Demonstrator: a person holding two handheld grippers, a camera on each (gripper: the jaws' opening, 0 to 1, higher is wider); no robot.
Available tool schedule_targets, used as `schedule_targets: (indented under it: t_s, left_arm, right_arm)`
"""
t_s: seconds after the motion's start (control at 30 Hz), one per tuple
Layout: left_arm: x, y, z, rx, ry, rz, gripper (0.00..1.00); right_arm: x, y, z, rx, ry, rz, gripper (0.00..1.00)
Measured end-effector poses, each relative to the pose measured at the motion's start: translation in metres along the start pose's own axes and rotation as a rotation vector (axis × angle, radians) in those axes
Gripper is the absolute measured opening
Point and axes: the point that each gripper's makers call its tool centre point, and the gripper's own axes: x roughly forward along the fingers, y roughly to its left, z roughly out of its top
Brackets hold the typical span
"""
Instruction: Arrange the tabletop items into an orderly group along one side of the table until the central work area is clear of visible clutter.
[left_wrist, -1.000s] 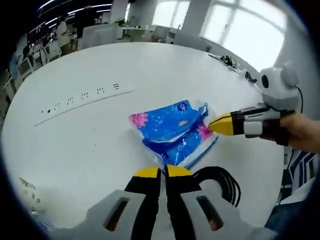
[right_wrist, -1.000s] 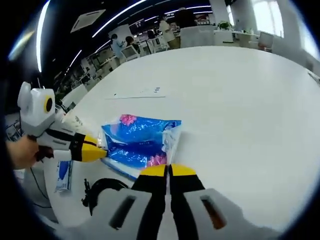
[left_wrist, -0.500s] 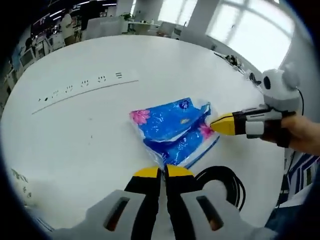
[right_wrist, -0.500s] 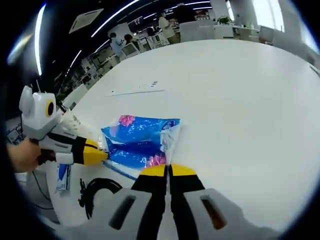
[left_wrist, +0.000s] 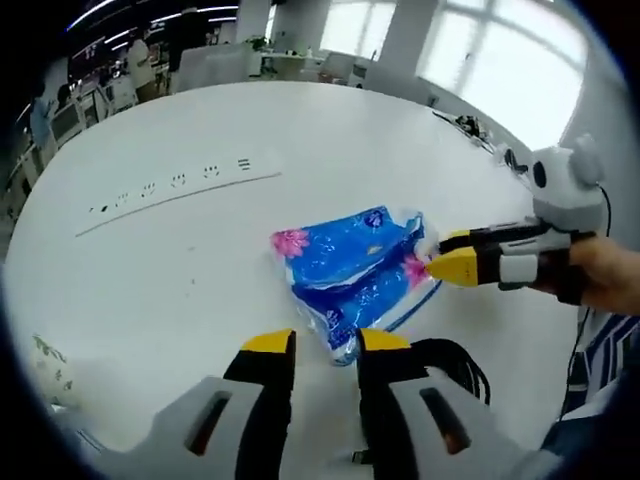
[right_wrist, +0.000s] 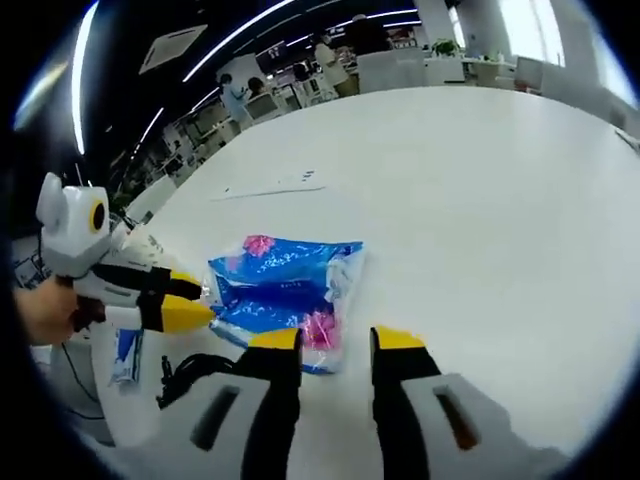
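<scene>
A blue tissue pack (left_wrist: 347, 272) with pink flowers lies on the white table (left_wrist: 200, 260). My left gripper (left_wrist: 326, 342) is open, and the pack's near corner sits in the gap between its yellow-tipped jaws. My right gripper (left_wrist: 447, 255) comes in from the right, open, its tips at the pack's clear end. In the right gripper view the same tissue pack (right_wrist: 283, 287) lies just ahead of the open right gripper (right_wrist: 337, 340). The left gripper (right_wrist: 190, 300) stands open at the pack's left edge, held by a hand.
A long white power strip (left_wrist: 175, 185) lies beyond the pack. A coiled black cable (left_wrist: 452, 362) rests near the table edge, close to both grippers. A small blue-and-white packet (right_wrist: 127, 356) lies at the table's edge. Office desks and people stand far behind.
Both grippers were shut on the tissue pack's corners and have now opened, letting go of it. The pack lies flat on the table.
</scene>
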Motion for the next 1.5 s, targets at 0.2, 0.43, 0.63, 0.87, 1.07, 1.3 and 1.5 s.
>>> schedule_targets:
  t_s: [0.2,0.43,0.63,0.87,1.07,1.3,1.5]
  left_arm:
    - [-0.021,0.006,0.005,-0.005,-0.057,0.034,0.53]
    - [-0.048,0.008,-0.004,-0.010,-0.077,0.051,0.69]
    - [-0.074,0.010,-0.016,-0.026,-0.094,0.051,0.69]
    - [-0.099,0.016,-0.029,-0.033,-0.115,0.068,0.67]
    - [-0.114,0.022,-0.037,-0.044,-0.129,0.076,0.66]
    - [-0.124,0.027,-0.042,-0.055,-0.138,0.089,0.64]
    - [-0.128,0.031,-0.045,-0.066,-0.146,0.095,0.64]
  right_arm:
    - [-0.022,0.007,0.004,0.023,-0.051,0.003,0.53]
    - [-0.046,0.026,-0.010,0.078,-0.050,0.050,0.67]
    - [-0.067,0.034,-0.026,0.068,-0.028,0.050,0.64]
    - [-0.091,0.040,-0.025,0.082,-0.066,0.044,0.63]
    - [-0.107,0.038,-0.025,0.088,-0.086,0.032,0.63]
    - [-0.112,0.040,-0.028,0.099,-0.090,0.025,0.61]
    - [-0.113,0.045,-0.029,0.096,-0.089,0.029,0.60]
